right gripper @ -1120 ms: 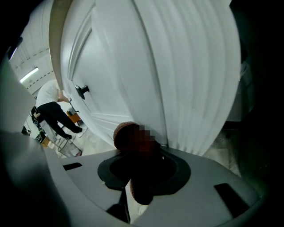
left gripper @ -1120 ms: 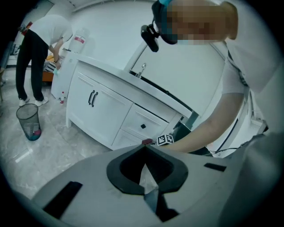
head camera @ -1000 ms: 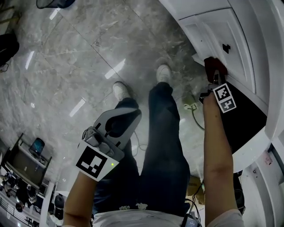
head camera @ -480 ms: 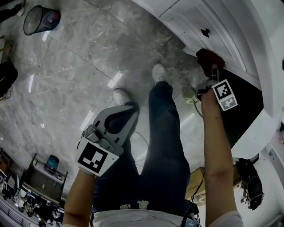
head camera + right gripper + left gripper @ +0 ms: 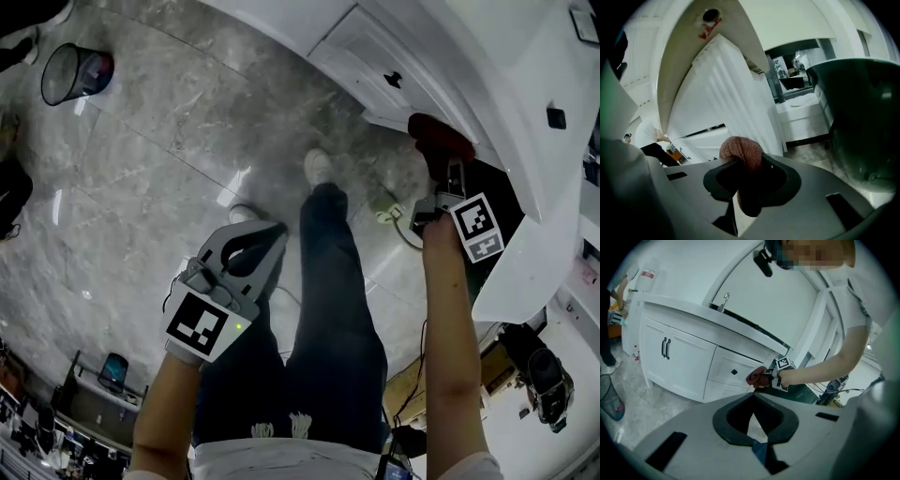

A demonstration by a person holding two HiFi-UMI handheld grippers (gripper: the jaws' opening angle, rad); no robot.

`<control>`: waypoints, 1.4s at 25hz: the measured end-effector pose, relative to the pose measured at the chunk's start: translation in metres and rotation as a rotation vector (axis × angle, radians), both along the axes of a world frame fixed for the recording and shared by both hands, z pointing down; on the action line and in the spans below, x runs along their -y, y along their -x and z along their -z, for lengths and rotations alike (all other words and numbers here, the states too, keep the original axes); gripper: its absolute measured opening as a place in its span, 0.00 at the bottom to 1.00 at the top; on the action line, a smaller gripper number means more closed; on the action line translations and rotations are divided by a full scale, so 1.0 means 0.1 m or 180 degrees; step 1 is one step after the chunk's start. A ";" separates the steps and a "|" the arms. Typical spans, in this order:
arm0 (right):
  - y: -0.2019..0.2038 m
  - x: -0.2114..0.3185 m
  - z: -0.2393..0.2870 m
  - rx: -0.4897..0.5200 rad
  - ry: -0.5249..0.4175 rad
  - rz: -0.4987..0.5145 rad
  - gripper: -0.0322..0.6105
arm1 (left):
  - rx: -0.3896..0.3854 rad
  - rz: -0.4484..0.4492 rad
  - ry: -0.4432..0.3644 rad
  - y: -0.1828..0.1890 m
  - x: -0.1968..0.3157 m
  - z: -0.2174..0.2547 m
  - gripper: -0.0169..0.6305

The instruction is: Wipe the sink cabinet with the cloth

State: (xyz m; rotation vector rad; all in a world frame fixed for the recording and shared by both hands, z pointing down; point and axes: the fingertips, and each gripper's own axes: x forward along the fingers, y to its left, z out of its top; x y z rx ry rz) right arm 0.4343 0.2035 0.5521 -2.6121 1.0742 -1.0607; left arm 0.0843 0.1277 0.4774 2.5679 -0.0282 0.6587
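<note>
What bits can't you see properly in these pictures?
- Head view: the inside of the open cabinet is too dark to make out.
- Right gripper view: the cloth covers the spot in front of it, so whether it touches the cabinet is unclear.
- Left gripper view: the counter hides the sink bowl; only the tap shows.
- Head view: the bin is too small to see inside.
</note>
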 end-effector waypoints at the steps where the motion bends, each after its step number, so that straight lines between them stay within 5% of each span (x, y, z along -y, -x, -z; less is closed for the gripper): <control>1: 0.00 0.00 0.07 -0.0007 -0.0011 -0.0013 0.19 | -0.0016 -0.0007 -0.0005 -0.01 0.01 0.02 0.04; 15: 0.10 0.20 0.72 -0.0052 -0.0212 -0.0038 0.19 | -0.0236 0.0202 0.0058 0.10 0.17 0.22 0.04; 35: 0.81 2.01 0.59 0.0366 -0.0500 0.0912 0.19 | -0.0280 0.1051 0.0337 0.54 0.47 0.15 0.04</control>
